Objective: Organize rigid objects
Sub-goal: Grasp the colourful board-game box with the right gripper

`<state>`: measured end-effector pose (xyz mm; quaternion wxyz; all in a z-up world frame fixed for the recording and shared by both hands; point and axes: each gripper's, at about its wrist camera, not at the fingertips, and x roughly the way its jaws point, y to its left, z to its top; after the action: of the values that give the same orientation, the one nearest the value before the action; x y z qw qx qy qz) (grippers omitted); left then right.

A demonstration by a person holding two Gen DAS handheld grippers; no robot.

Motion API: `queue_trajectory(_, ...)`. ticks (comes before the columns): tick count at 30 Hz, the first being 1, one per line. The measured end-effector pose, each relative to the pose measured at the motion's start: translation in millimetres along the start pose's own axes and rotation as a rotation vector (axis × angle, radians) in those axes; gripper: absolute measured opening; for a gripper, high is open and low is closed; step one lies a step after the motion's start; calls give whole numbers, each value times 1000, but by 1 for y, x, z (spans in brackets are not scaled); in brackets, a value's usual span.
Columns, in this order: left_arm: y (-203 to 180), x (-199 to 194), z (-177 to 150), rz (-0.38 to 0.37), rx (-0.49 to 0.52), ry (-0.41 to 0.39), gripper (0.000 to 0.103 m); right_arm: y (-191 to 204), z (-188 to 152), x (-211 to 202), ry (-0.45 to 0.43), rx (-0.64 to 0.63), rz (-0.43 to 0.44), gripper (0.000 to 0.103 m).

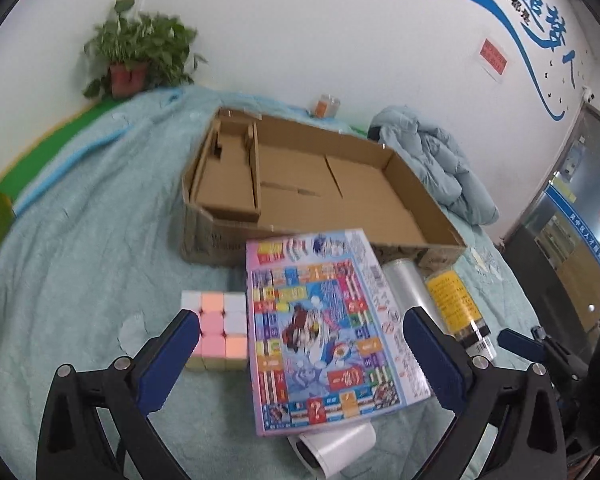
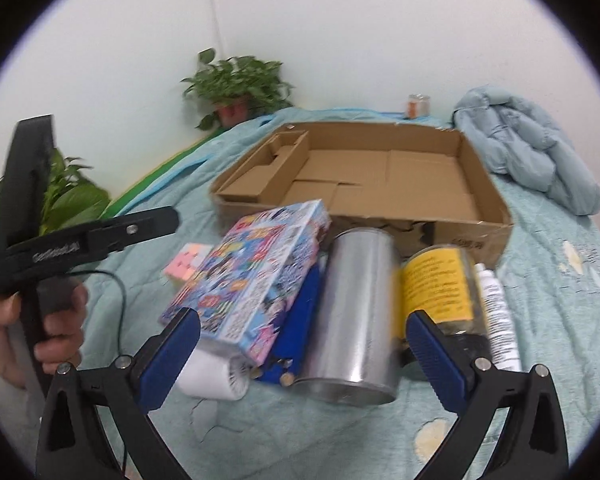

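Note:
My left gripper [image 1: 300, 332] is open and hangs over a colourful board game box [image 1: 324, 328], which lies tilted on other items. Left of that box sits a pastel puzzle cube [image 1: 216, 328]. My right gripper [image 2: 304, 320] is open, its pads clear of a silver can [image 2: 356, 312] lying on its side between the fingers. A jar with a yellow label [image 2: 436, 284] and a white tube [image 2: 498, 320] lie to the can's right. A white cylinder [image 2: 216, 376] and a blue object [image 2: 296, 332] lie under the game box [image 2: 252, 276]. Behind them stands an open cardboard box [image 2: 496, 200], nothing in it.
All of it rests on a light teal quilt [image 1: 80, 220]. A folded pale blue jacket [image 2: 528, 140] lies at the back right, potted plants [image 2: 236, 84] stand by the wall, and a small orange jar [image 2: 418, 106] sits behind the box. A hand [image 2: 56, 320] grips the left gripper's handle.

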<state>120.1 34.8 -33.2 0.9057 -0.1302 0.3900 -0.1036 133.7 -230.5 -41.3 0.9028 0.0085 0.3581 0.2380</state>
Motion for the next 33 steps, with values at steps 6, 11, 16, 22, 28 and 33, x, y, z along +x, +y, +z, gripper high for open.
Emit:
queue_trajectory(6,17,28,-17,-95,-52,125,102,15,3,21,52,-29,75,102)
queue_trajectory(11,27,50,-28,-125,-104,202,100,25,12,42,93,-83,99,100)
queue_trajectory(16,36,72,-26,-150,-156,259,98,32,15,65,157,-124,100,98)
queue_trajectory(22,35,98,-24,-215,-160,320,87,38,10,86,225,-128,140,88)
queue_trajectory(28,16,79,-30,-130,-127,330,85,38,4,86,244,-81,131,88)
queue_trajectory(33,7,63,-36,-119,-115,358,85,41,-4,72,294,-63,176,88)
